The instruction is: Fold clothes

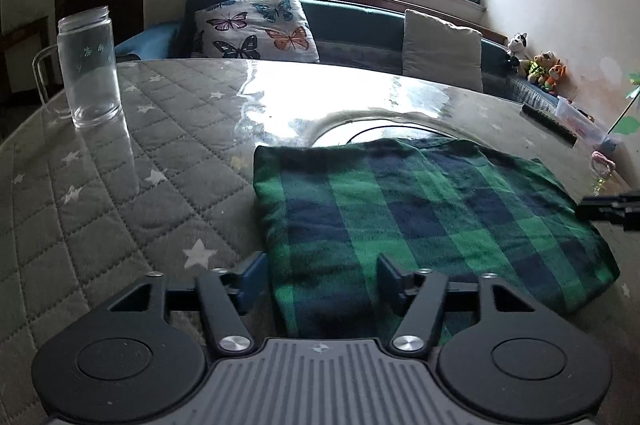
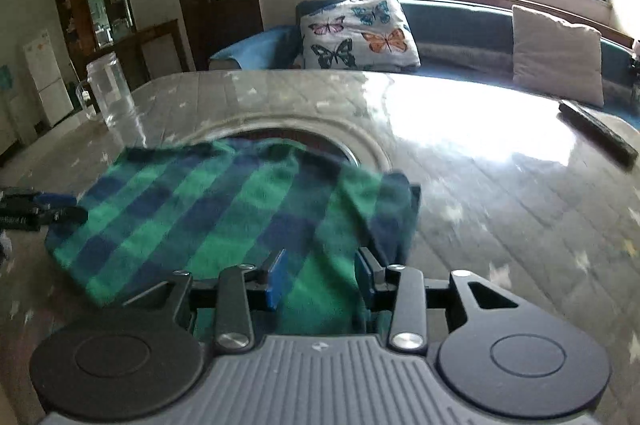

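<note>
A green and navy plaid garment (image 1: 420, 213) lies folded into a rough rectangle on the quilted grey table cover (image 1: 120, 185). My left gripper (image 1: 320, 275) is open, its blue-padded jaws standing either side of the garment's near left corner. In the right wrist view the same garment (image 2: 208, 221) lies flat, and my right gripper (image 2: 320, 275) is open over its near right corner, cloth between the jaws. Each gripper shows at the edge of the other's view: the right one (image 1: 608, 211), the left one (image 2: 40, 213).
A clear glass jar with a handle (image 1: 90, 69) stands at the table's far left. A dark remote (image 2: 596, 133) and a small box (image 1: 580, 121) lie far right. Behind the table is a bench with a butterfly cushion (image 1: 256, 25), a grey cushion (image 1: 442, 49) and plush toys (image 1: 536, 63).
</note>
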`<state>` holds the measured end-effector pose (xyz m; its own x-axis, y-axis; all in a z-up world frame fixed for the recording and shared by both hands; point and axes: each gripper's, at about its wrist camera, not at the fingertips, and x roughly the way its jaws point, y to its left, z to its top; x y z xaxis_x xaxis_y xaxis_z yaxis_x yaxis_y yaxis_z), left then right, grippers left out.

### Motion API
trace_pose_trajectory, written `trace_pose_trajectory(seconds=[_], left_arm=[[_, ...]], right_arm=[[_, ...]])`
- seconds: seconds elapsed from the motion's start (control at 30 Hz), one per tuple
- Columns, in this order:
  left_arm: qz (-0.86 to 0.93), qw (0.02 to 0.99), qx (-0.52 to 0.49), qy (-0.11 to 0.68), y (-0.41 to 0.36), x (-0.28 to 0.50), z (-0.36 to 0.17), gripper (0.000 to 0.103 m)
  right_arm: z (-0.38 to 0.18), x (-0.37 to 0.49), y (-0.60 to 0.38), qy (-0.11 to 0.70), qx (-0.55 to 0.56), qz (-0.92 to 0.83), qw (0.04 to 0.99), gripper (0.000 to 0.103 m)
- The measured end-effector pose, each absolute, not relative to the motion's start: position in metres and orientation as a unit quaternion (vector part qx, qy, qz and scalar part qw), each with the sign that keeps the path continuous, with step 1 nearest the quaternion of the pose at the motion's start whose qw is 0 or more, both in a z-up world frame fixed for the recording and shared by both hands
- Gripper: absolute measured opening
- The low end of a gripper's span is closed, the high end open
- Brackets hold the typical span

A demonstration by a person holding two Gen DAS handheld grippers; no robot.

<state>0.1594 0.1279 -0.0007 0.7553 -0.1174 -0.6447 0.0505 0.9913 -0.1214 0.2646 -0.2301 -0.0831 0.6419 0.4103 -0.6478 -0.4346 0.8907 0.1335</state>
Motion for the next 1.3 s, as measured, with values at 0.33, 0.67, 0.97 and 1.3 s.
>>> trace_pose_trajectory(seconds=[0.33, 0.67, 0.97, 1.3], left_arm=[[-0.034, 0.936, -0.049, 0.347, 0.137, 0.175, 0.001, 0.103], [-0.006, 0.932, -0.046, 0.359, 0.143, 0.212, -0.003, 0.103], [0.033, 0.927, -0.056, 0.370, 0.158, 0.234, -0.015, 0.103], [0.055, 0.928, -0.049, 0.364, 0.170, 0.234, -0.017, 0.103]], right_arm=[[-0.102, 0.317, -0.232, 0.375, -0.004, 0.197, 0.906, 0.037], [-0.108, 0.356, -0.223, 0.373, -0.001, 0.183, 0.910, 0.037], [-0.108, 0.354, -0.223, 0.368, -0.019, 0.177, 0.913, 0.038], [-0.079, 0.306, -0.170, 0.348, -0.082, 0.271, 0.894, 0.043]])
